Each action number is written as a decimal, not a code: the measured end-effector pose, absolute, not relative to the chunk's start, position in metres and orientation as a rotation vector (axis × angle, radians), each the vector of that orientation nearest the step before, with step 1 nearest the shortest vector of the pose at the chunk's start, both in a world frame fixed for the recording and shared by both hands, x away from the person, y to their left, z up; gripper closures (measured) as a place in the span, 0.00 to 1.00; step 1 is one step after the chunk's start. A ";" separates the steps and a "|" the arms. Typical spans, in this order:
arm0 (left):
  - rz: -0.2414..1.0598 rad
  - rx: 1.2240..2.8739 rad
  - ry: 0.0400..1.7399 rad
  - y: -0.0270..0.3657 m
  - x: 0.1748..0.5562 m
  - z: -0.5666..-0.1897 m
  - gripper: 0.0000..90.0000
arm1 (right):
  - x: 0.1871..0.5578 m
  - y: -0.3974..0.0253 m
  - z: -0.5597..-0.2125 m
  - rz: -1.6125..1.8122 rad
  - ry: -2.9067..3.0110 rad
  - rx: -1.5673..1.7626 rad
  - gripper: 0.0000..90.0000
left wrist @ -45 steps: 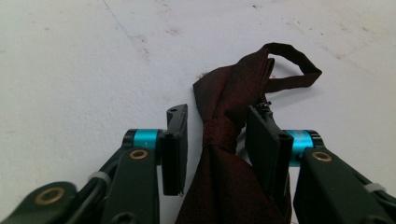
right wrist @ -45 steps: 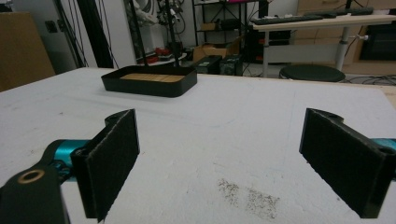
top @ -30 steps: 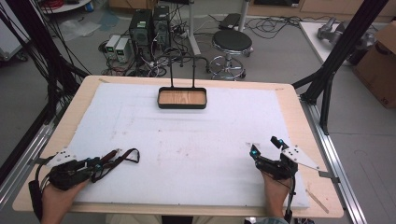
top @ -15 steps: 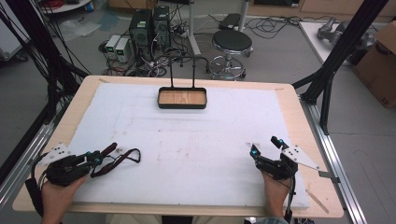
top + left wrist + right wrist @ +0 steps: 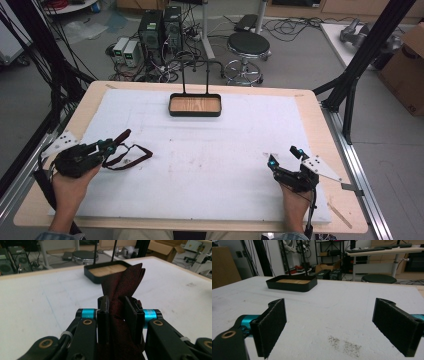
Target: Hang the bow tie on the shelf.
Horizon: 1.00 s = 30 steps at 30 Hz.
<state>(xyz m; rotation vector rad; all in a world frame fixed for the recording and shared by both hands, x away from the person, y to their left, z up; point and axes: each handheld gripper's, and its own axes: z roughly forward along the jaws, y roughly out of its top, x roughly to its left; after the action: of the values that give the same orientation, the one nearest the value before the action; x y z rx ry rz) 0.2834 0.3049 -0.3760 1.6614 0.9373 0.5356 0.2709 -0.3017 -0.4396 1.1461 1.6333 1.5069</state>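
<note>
White padded table (image 5: 200,165), black tray (image 5: 195,105) at the far edge.
Left gripper (image 5: 107,146) pinches a dark red strap (image 5: 131,156); right gripper (image 5: 285,156) gapes wide, holding nothing.

Both grippers black w/ teal collars behind the jaws. Left gripper (image 5: 117,315): brass-coloured rivets on the linkage arms, white zip ties. Right gripper (image 5: 329,327): rough black pads (image 5: 273,326); grey 3-cornered plate on top.

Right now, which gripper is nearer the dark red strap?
Left. The left gripper is shut on the dark red strap; the right gripper sits open across the table.
</note>
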 end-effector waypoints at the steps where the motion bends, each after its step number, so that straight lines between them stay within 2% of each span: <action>1: 0.541 1.657 0.932 0.303 0.287 -0.372 0.82 | 0.271 -0.302 -0.440 1.508 1.632 1.147 0.12; 15: 0.552 1.629 0.869 0.271 0.345 -0.327 0.82 | 0.272 -0.303 -0.440 1.519 1.636 1.143 0.12; 30: 0.549 1.612 0.858 0.245 0.398 -0.300 0.82 | 0.273 -0.305 -0.440 1.536 1.626 1.149 0.12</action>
<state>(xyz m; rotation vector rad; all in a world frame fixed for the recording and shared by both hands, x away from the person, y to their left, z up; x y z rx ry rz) 0.3976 0.2453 -0.3003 1.6118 0.8580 0.5492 0.2733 -0.3045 -0.4401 1.1492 1.6261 1.5356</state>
